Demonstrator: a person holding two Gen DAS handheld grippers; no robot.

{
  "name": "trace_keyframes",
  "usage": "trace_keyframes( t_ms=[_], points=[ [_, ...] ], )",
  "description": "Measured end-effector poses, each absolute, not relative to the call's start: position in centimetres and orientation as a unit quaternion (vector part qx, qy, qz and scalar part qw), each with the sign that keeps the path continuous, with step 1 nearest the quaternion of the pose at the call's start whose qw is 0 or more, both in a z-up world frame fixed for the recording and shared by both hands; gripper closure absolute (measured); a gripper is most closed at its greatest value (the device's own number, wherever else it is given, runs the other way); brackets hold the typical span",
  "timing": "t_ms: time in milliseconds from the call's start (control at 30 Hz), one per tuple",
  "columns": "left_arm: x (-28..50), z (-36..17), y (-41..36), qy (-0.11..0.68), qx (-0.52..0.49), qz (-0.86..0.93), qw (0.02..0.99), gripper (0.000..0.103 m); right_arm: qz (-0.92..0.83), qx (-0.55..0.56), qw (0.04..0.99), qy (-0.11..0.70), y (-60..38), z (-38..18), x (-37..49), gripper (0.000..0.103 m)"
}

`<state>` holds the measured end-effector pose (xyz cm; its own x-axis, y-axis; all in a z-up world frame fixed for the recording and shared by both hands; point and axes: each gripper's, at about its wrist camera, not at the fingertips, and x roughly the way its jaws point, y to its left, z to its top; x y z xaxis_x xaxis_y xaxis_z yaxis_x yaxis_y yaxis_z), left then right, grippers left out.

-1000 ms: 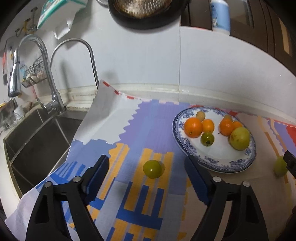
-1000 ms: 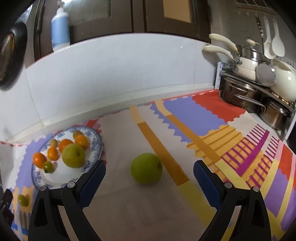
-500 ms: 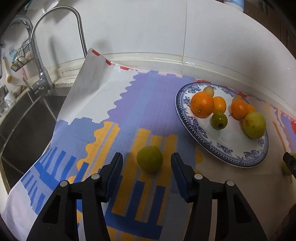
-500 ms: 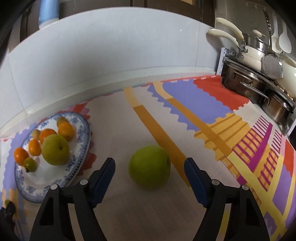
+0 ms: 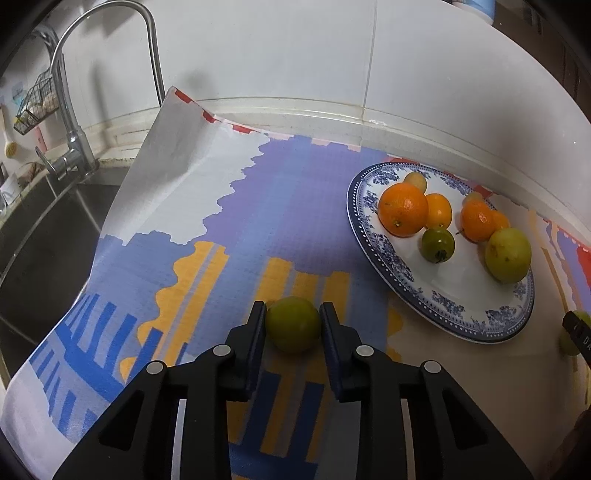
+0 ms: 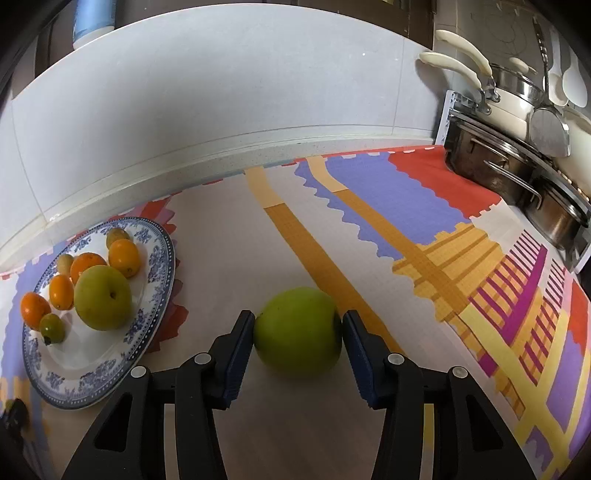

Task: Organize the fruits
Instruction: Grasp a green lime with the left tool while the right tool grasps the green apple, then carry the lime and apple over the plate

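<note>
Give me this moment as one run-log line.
left tongs: shut on small green fruit | right tongs: shut on green apple | both fruits on mat | plate: seven fruits

A patterned cloth (image 5: 236, 206) in purple, blue, orange and white covers the desk (image 6: 155, 162), its far left corner curling up against the white tiled wall (image 5: 295, 55). Left of the cloth lies a steel sink (image 5: 40, 229) with a tall curved tap (image 5: 70, 110) and a small wire basket (image 5: 37, 101) hanging beside it. In the right wrist view, stacked steel pots (image 6: 517, 173) stand at the cloth's far right edge, with white-handled pans (image 6: 476, 70) and white ladles (image 6: 561, 81) above them. A blue-and-white bottle (image 6: 92, 22) stands on the ledge above the wall.
</note>
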<state>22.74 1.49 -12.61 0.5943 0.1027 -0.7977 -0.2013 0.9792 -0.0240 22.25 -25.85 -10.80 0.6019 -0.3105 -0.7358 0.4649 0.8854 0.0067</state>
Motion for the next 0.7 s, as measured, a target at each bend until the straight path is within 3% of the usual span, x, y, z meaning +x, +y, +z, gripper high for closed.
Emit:
trace_keyframes(
  t_ms=[700],
  points=[
    [20.6, -8.8, 0.3, 0.384, -0.024, 0.033, 0.923, 0.074, -0.115, 0.059, 0.925, 0.357, -24.2, -7.8, 20.5, 0.054]
  ],
)
